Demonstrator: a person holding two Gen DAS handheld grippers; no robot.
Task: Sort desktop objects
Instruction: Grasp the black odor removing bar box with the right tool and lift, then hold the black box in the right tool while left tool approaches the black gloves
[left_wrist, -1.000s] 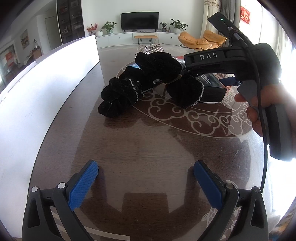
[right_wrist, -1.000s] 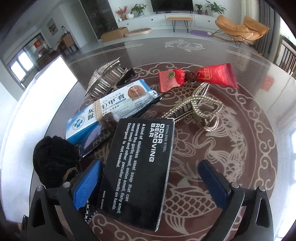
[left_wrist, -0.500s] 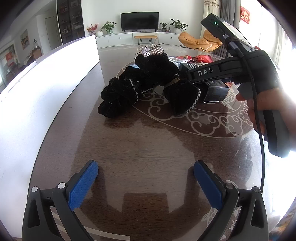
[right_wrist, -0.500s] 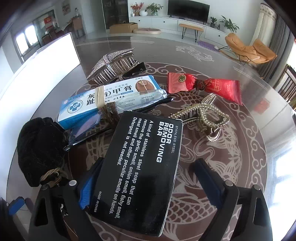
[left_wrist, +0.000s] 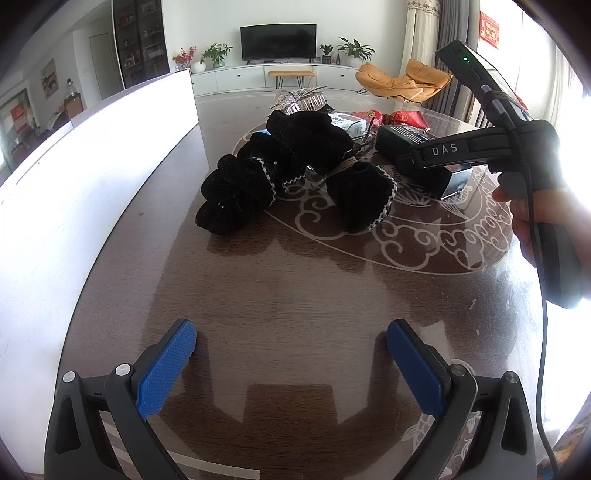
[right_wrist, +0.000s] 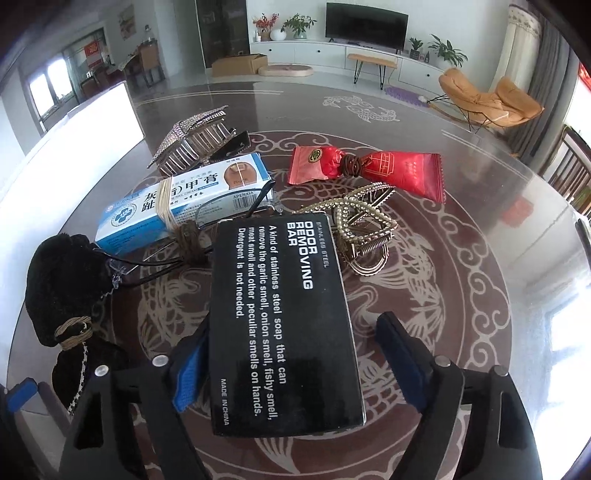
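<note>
A black box printed "ODOR REMOVING BAR" lies on the dark patterned table, between the jaws of my right gripper. Those jaws are closing: the left pad touches the box's edge, and the right pad stands a little off it. Beyond the box lie a blue-and-white cream carton, red candy packets, a gold hair claw and a silver star claw. My left gripper is open over bare table, short of the black velvet scrunchies.
A tall white panel runs along the table's left side. A hand holds the right gripper's black housing at the right of the left wrist view. Thin wire glasses lie beside the carton. A scrunchie sits left of the right gripper.
The right gripper's jaws have narrowed around the black box, and its left pad has come against the box's edge. The left gripper has not moved.
</note>
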